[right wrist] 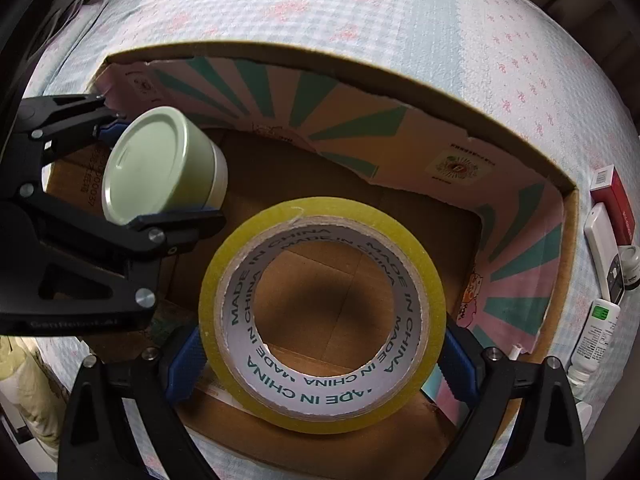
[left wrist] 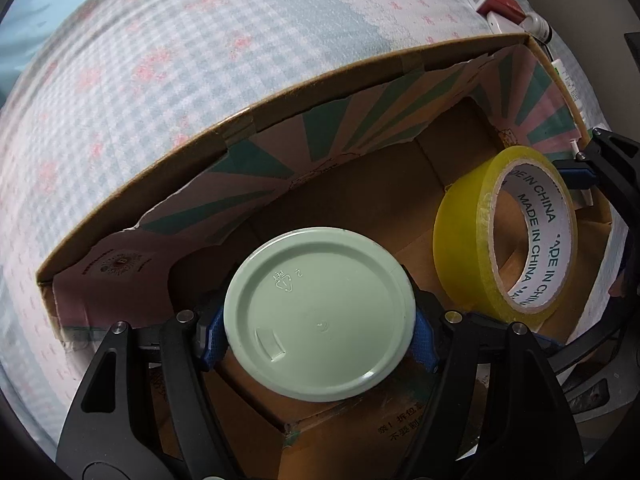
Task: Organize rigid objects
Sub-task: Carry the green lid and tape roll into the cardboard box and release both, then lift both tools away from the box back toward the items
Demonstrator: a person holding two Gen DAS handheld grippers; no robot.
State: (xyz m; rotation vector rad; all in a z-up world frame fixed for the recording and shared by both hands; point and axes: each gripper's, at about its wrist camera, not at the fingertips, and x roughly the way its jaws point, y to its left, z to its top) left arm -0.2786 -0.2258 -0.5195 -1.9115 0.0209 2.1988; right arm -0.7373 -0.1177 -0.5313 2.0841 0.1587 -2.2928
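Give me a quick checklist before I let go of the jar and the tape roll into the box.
1. Left gripper clamped on the green jar: ok.
2. Right gripper clamped on the yellow tape roll across its outer rim: ok.
3. Both items over the open cardboard box, inside its walls: ok.
4. Box floor below them bare: ok where visible.
5. Jar and tape roll apart from each other: ok.
6. Either item touching the box floor: cannot tell.
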